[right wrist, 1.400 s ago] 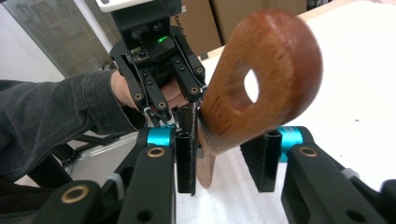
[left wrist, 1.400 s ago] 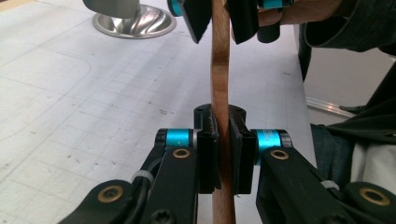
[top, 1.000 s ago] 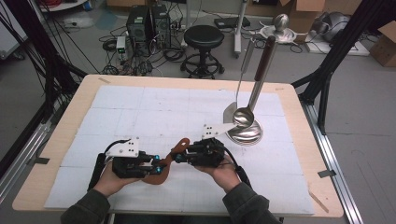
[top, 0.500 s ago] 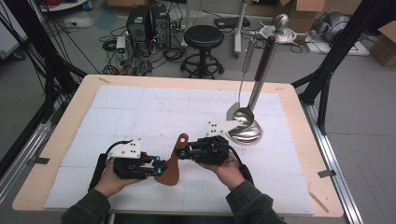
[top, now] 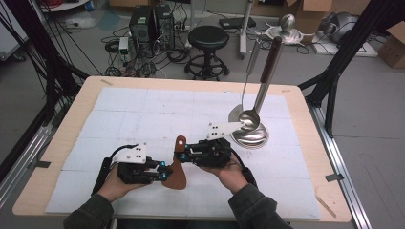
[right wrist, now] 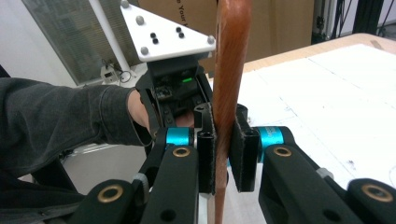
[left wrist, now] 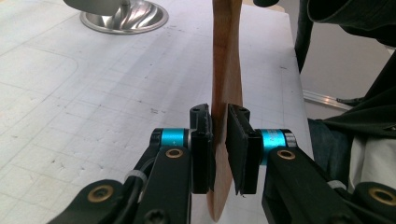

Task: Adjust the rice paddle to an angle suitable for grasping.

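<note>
**Wooden spatula held between both tongs above the table**

While both hands hover low over the near part of the table, a brown wooden spatula is held between the two grippers, lifted clear of the white mat. The left tongs are clenched on its broad blade, whose thin edge sits between the black pads in the left gripper view. The right tongs are clenched on the narrower handle, which rises between those pads. Farther back on the right stands a metal ladle stand with ladles hanging in it.

This looks like a hand-over step, the tool passing from one gripper to the other. The next move likely calls for one pair of tongs to let go while the other keeps its clamp firm, so the thin board does not twist or drop.
</note>
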`<state>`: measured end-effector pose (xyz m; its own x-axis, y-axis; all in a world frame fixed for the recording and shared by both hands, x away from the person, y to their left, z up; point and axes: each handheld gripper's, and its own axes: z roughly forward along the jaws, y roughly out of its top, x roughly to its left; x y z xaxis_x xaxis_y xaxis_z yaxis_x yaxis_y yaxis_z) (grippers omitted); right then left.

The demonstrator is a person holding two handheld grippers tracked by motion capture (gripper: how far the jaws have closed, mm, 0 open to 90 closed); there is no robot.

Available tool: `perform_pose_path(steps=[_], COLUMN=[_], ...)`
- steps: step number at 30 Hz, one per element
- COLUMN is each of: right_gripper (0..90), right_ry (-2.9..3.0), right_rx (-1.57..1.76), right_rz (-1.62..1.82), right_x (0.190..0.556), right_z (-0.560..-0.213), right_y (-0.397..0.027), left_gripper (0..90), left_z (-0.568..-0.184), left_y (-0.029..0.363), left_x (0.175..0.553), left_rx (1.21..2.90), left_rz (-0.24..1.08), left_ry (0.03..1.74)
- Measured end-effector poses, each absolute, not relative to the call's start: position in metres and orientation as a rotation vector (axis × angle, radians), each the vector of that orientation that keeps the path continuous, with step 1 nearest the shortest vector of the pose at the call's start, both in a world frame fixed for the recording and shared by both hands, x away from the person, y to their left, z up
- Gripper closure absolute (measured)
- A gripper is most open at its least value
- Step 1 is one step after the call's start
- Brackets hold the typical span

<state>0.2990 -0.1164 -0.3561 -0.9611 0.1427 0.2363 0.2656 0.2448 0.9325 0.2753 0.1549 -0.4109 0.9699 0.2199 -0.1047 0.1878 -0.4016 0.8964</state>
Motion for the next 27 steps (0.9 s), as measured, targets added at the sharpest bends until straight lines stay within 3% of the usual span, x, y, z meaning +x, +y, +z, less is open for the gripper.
perform_pose_path(steps=[27], right_gripper=[81.3], right_ry=[-2.38], right_rx=[-0.409], right_rz=[-1.857], right_x=[0.296], right_z=[-0.372], right_y=[-0.106], left_gripper=[80.5], left_z=[-0.411], left_y=[0.154], left_x=[0.274], left_rx=[2.026], left_rz=[0.058], left_ry=[0.278])
